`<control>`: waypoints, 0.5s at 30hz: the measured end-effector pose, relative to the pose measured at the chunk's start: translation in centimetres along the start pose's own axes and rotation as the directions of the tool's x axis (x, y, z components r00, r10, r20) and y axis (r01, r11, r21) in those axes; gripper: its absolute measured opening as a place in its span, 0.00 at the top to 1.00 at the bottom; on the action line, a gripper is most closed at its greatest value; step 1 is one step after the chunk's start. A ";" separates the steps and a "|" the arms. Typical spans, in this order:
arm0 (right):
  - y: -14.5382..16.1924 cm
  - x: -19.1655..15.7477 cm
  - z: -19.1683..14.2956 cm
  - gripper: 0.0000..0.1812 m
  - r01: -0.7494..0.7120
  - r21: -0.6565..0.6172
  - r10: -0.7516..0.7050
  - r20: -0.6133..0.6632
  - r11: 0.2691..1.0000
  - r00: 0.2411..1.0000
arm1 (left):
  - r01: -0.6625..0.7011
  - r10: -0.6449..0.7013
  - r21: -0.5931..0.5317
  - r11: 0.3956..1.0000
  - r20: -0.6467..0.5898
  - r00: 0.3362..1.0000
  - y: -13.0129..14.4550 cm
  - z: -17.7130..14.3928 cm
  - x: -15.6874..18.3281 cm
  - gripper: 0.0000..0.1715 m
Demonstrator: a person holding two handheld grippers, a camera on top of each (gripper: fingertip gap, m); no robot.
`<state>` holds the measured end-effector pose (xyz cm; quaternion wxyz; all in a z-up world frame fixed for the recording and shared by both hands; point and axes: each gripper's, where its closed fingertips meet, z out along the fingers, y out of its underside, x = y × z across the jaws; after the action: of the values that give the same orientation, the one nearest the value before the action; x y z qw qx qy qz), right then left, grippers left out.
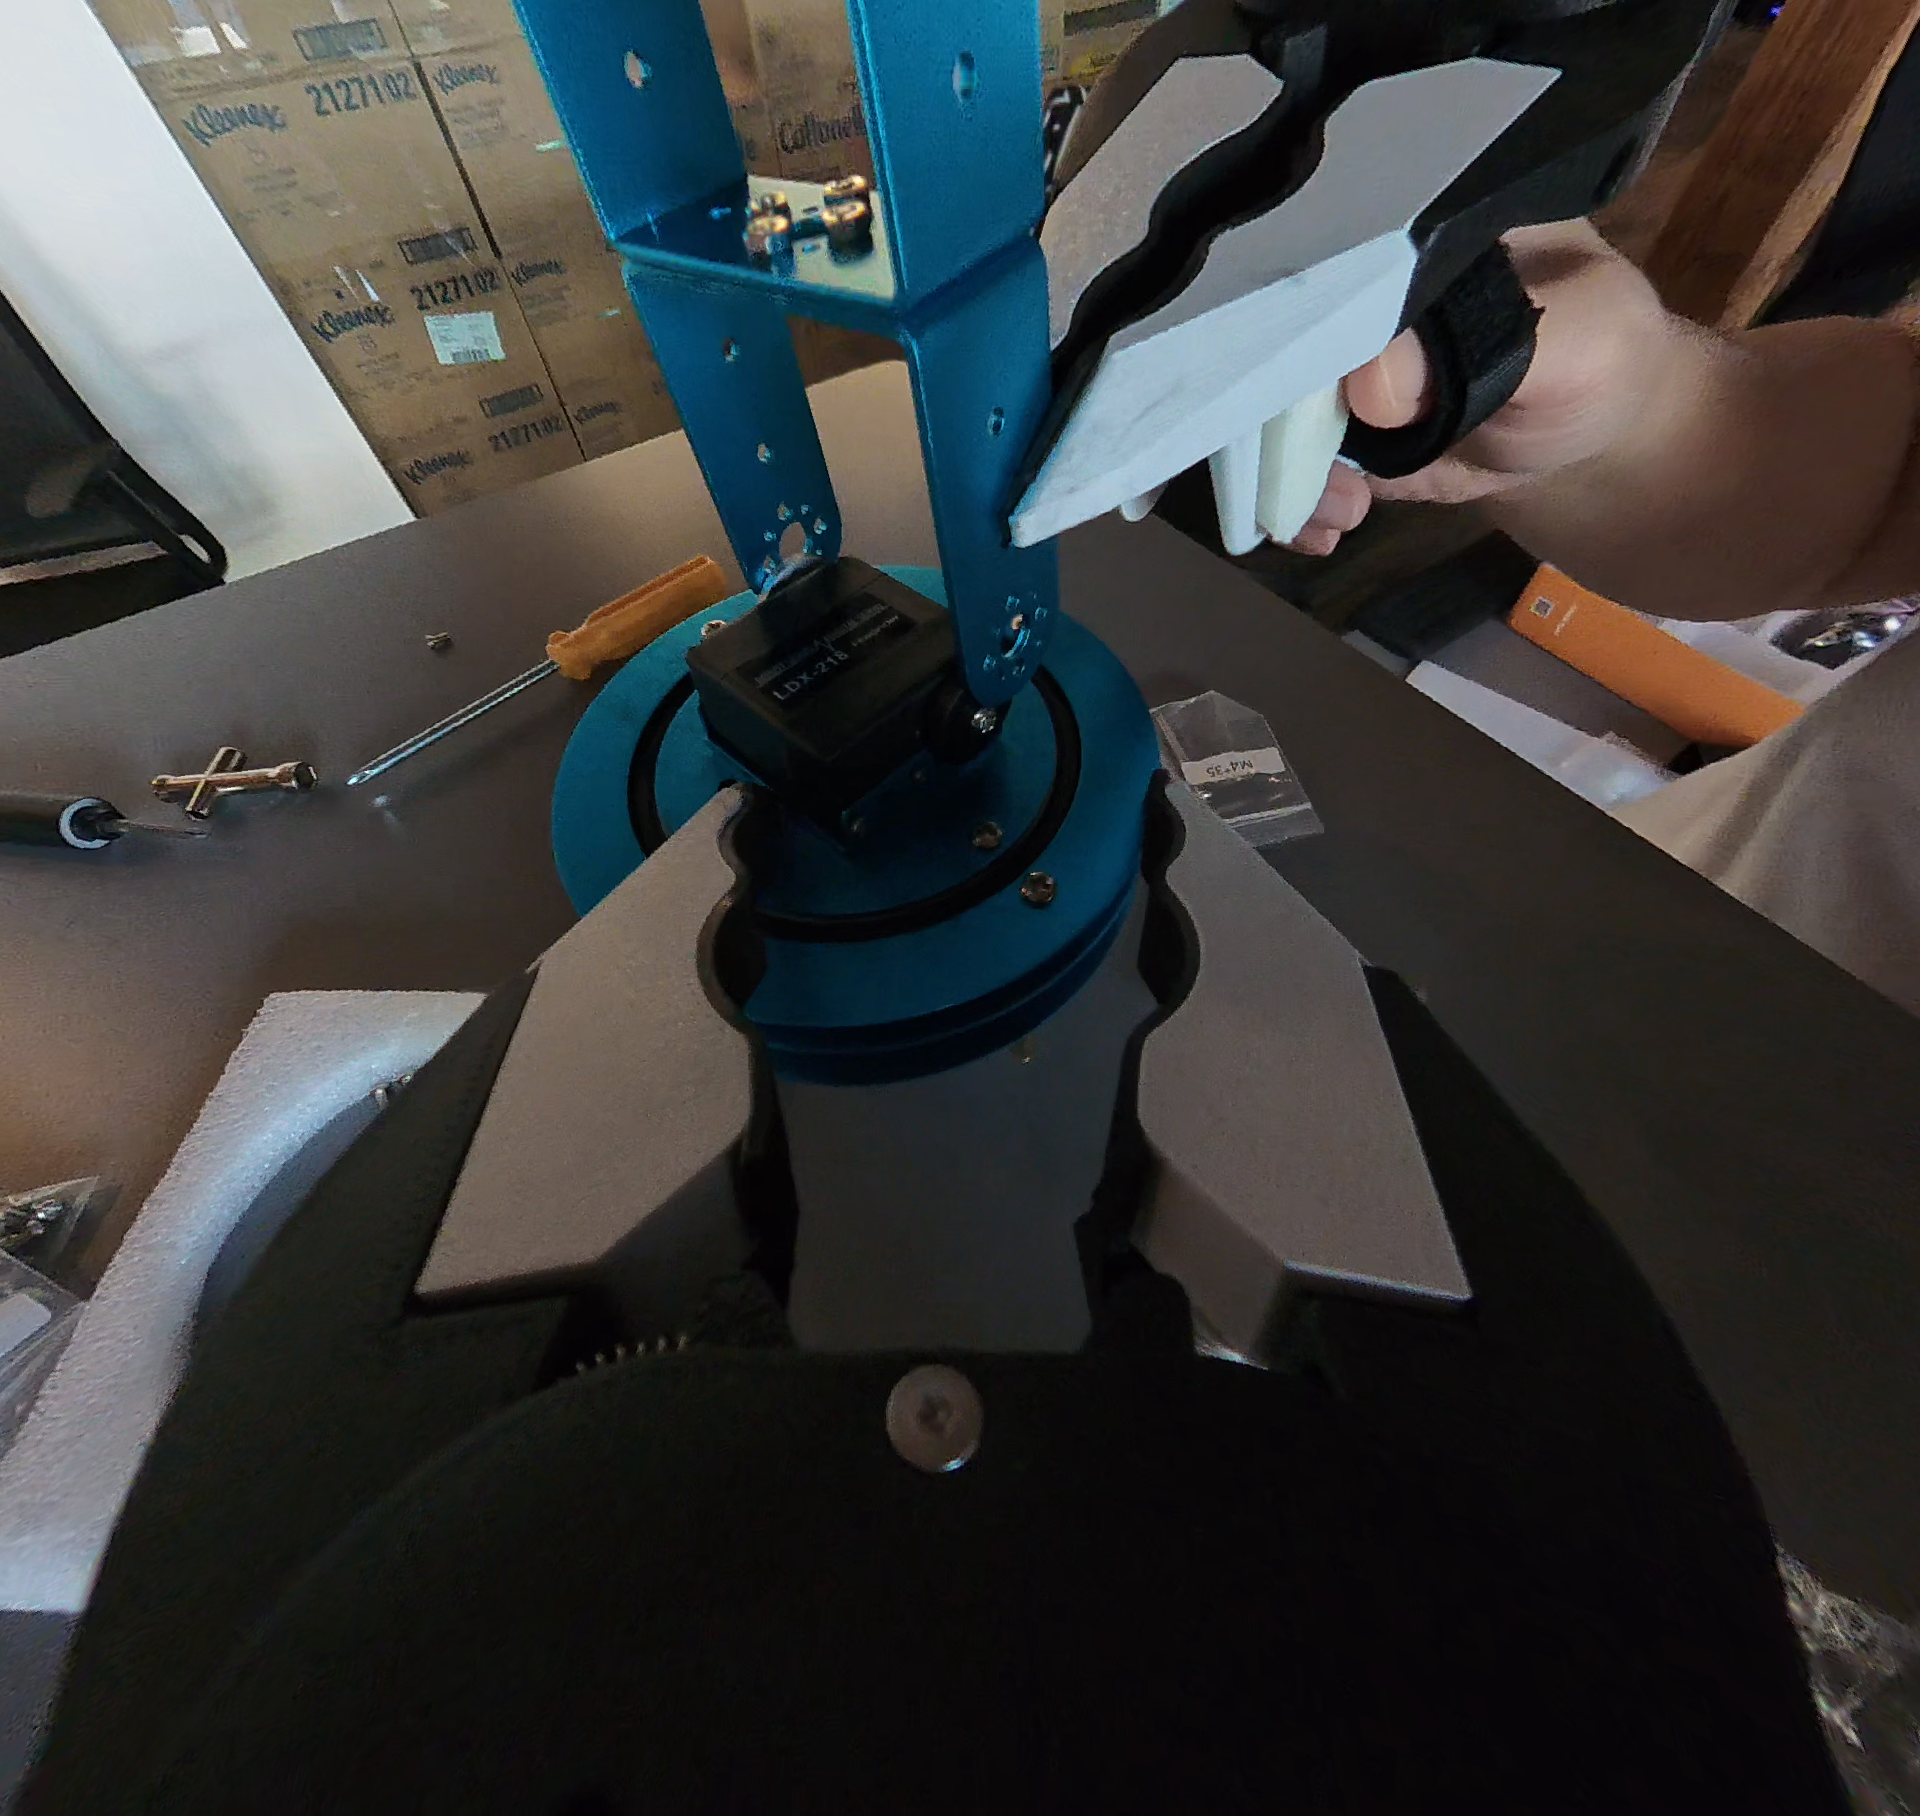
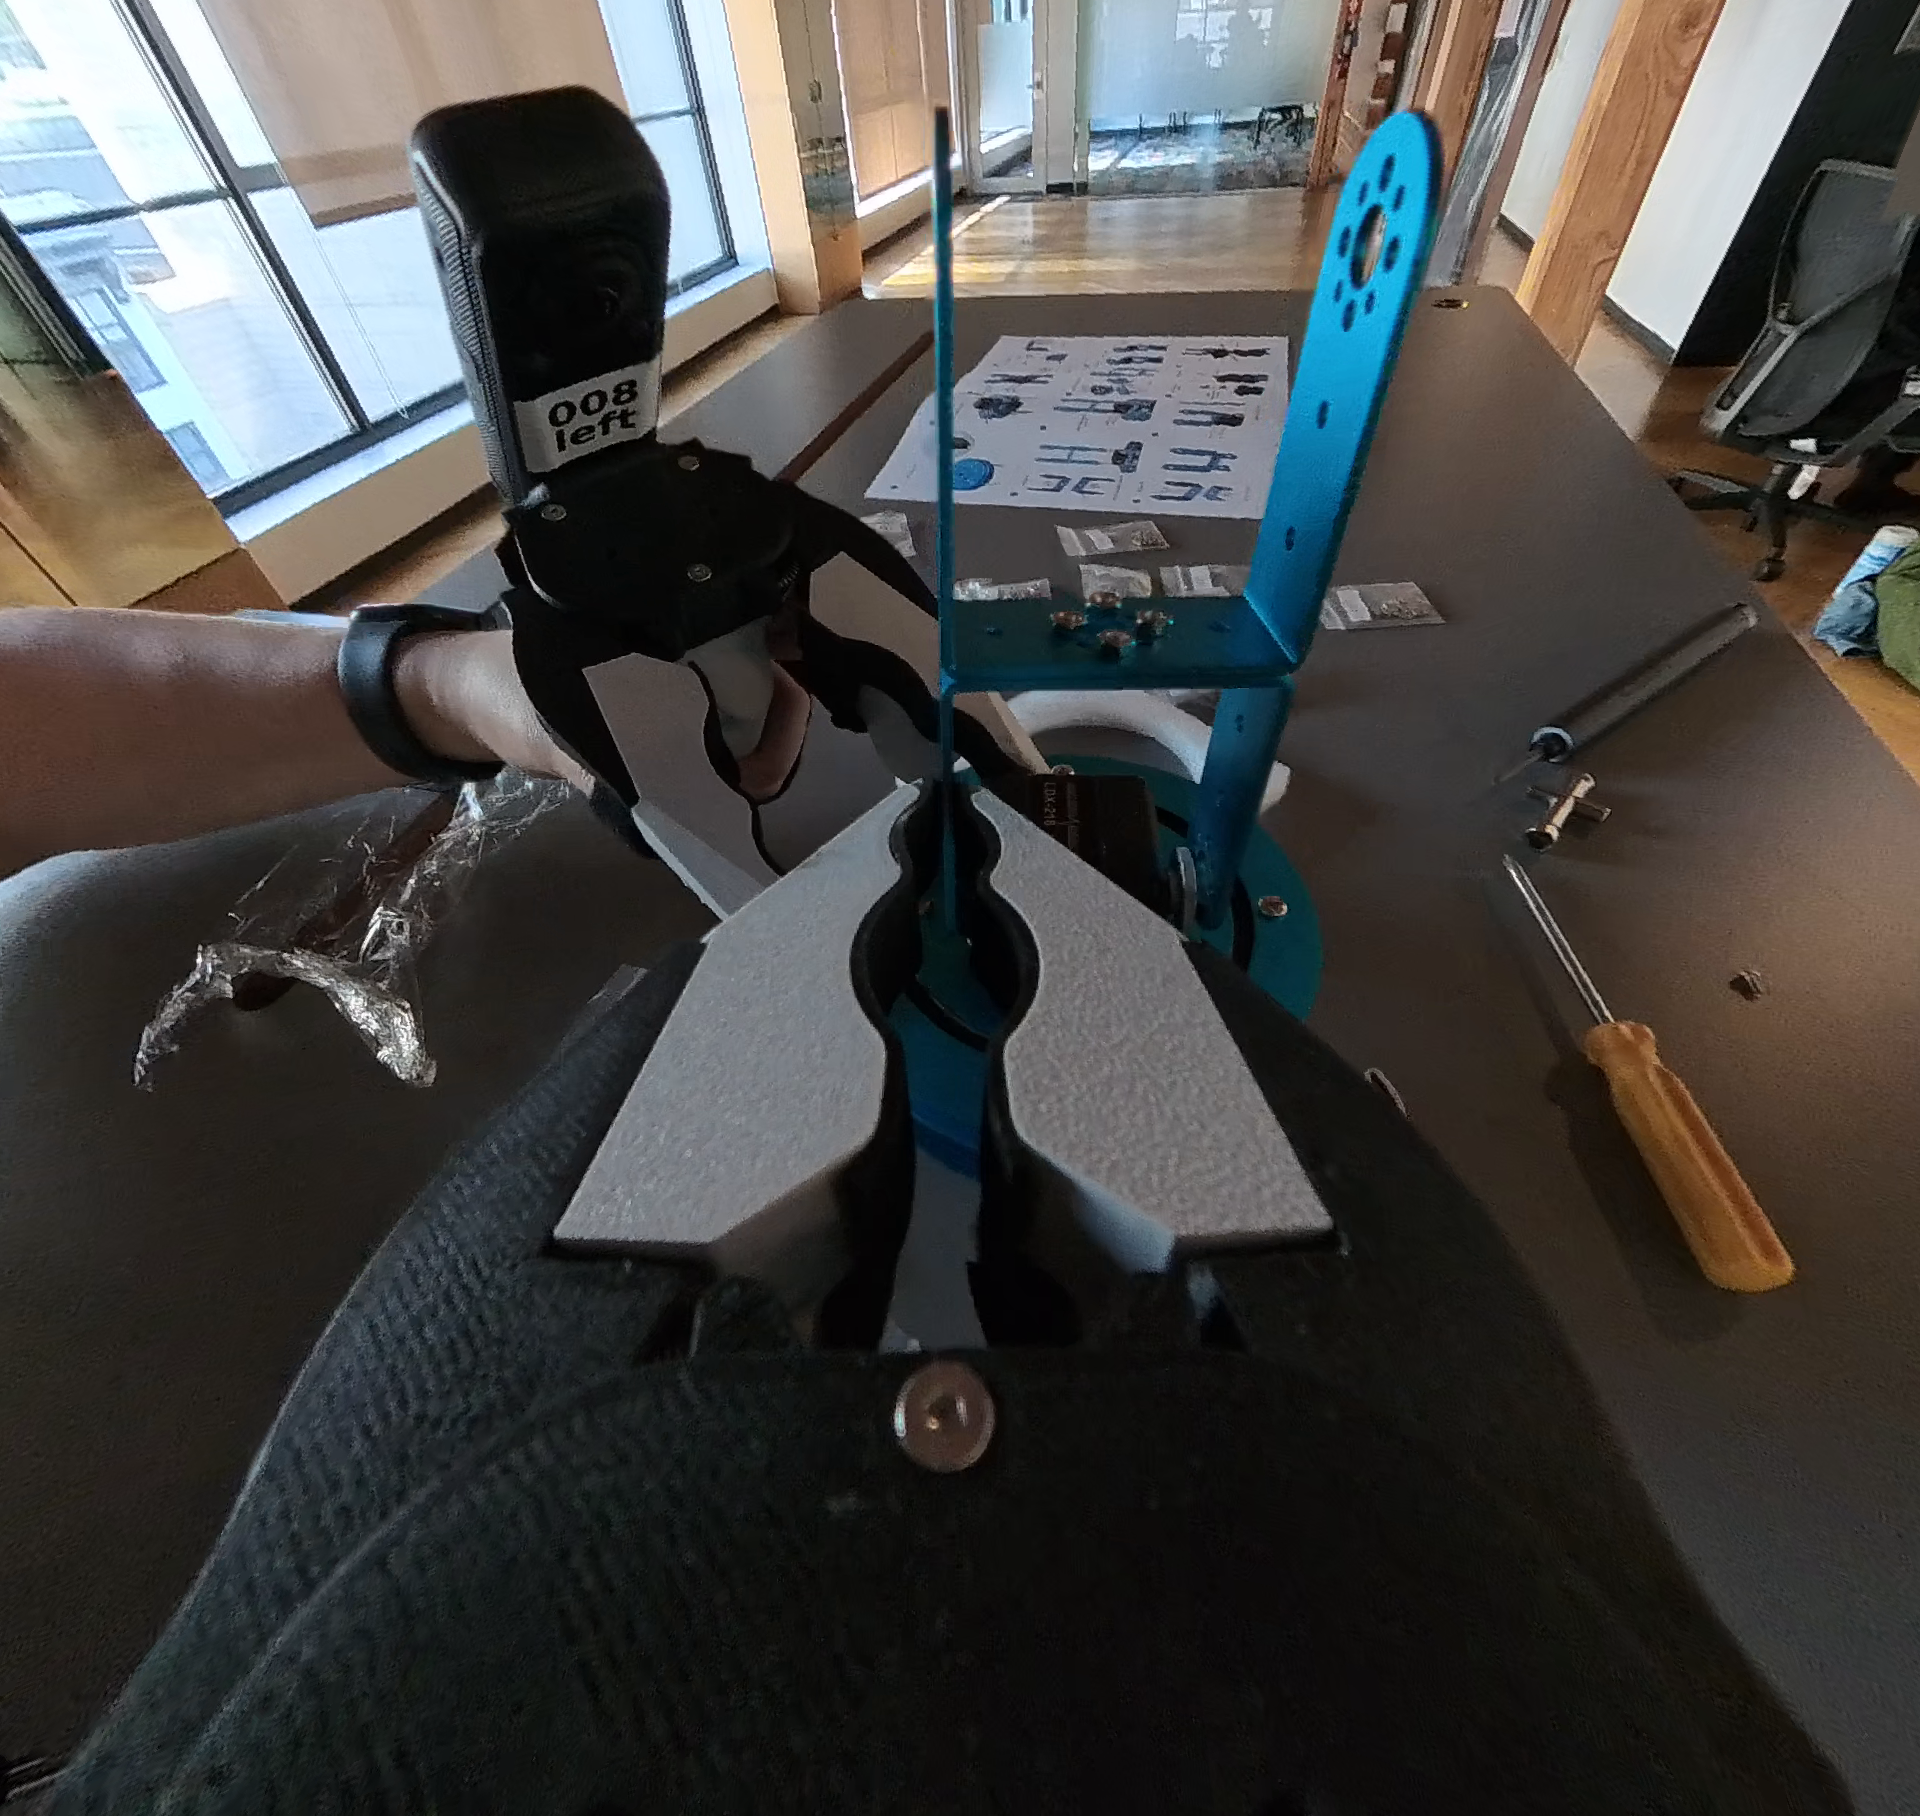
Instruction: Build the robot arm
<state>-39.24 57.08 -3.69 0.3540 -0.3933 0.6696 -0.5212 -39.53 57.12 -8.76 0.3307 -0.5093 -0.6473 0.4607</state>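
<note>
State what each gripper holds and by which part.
Right gripper pinches the blue metal bracket's thin upright plate. Left gripper straddles the blue round base.

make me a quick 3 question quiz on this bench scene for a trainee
1. True or false: the right tongs are shut on an upright plate of the blue bracket.
2. The left tongs straddle: A) a mug B) the blue round base C) a book
3. What colour is the screwdriver handle?
Key: 1 true; 2 B; 3 orange
</note>
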 end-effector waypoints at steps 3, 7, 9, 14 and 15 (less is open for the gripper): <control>0.2 0.2 -0.2 1.00 -0.011 -0.021 0.011 0.010 1.000 1.000 | 0.005 -0.006 0.009 1.000 0.026 1.000 -0.1 0.3 -0.1 0.58; 0.5 0.5 -0.5 1.00 -0.038 -0.029 0.039 0.026 0.999 0.999 | 0.015 -0.016 0.023 1.000 0.057 0.998 -0.3 0.7 -0.2 0.58; 0.6 0.6 -0.6 1.00 -0.059 -0.028 0.060 0.037 0.998 0.998 | 0.017 -0.019 0.027 0.999 0.064 0.998 -0.3 0.7 -0.2 0.58; 0.4 0.7 -0.4 1.00 -0.173 -0.052 0.177 0.071 0.984 0.982 | 0.010 -0.015 0.053 0.999 0.085 0.996 -0.4 0.8 -0.2 0.58; 0.3 0.8 -0.4 1.00 -0.192 -0.055 0.196 0.071 0.980 0.978 | 0.004 -0.009 0.060 0.998 0.091 0.996 -0.4 0.8 -0.2 0.58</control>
<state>-39.98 56.60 -4.00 0.4187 -0.3541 0.7032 -0.4526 -40.33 56.65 -8.67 0.3174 -0.4755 -0.6494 0.5015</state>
